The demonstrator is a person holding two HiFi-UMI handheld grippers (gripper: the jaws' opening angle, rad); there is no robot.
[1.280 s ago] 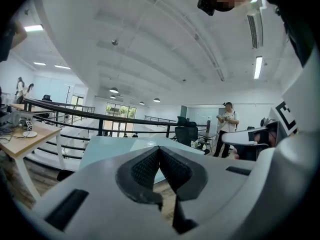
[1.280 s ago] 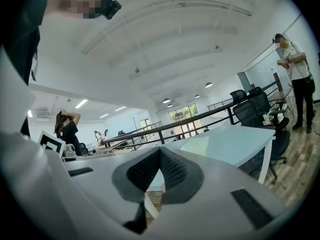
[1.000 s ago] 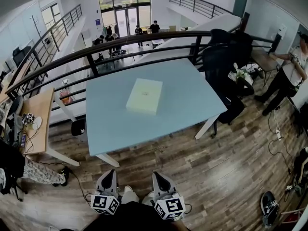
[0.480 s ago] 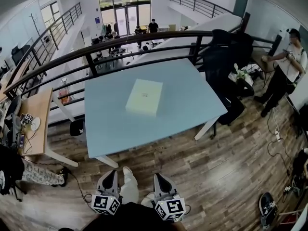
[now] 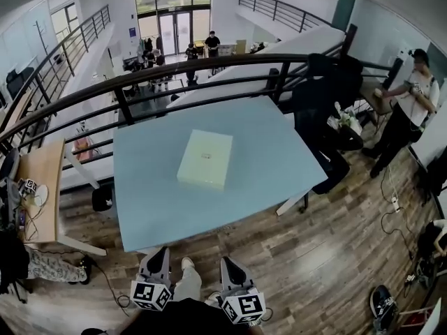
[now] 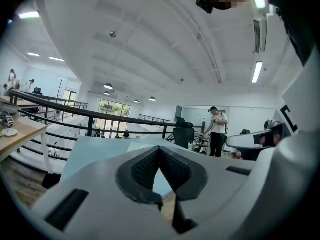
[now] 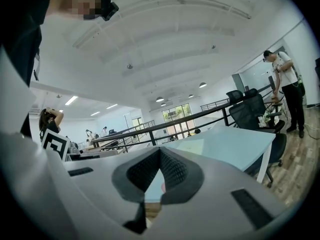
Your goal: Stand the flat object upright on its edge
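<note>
A flat pale cream box (image 5: 205,158) lies on its broad face near the middle of the light blue table (image 5: 147,208). My left gripper (image 5: 157,260) and right gripper (image 5: 231,264) are low in the head view, side by side, short of the table's near edge and apart from the box. Both are shut with nothing between the jaws. In the left gripper view the left gripper (image 6: 160,151) points at the table top (image 6: 95,151); in the right gripper view the right gripper (image 7: 159,151) faces the table (image 7: 230,144). The box is not clearly visible in either gripper view.
A dark railing (image 5: 140,75) runs behind the table. A black office chair (image 5: 318,96) stands at the table's far right corner. A person (image 5: 405,103) stands at the right. A wooden desk (image 5: 38,187) sits at the left. A shoe (image 5: 187,265) shows between the grippers on the wood floor.
The table and box have drawn nearer and lower in the head view; both grippers have advanced toward the table's near edge, still shut.
</note>
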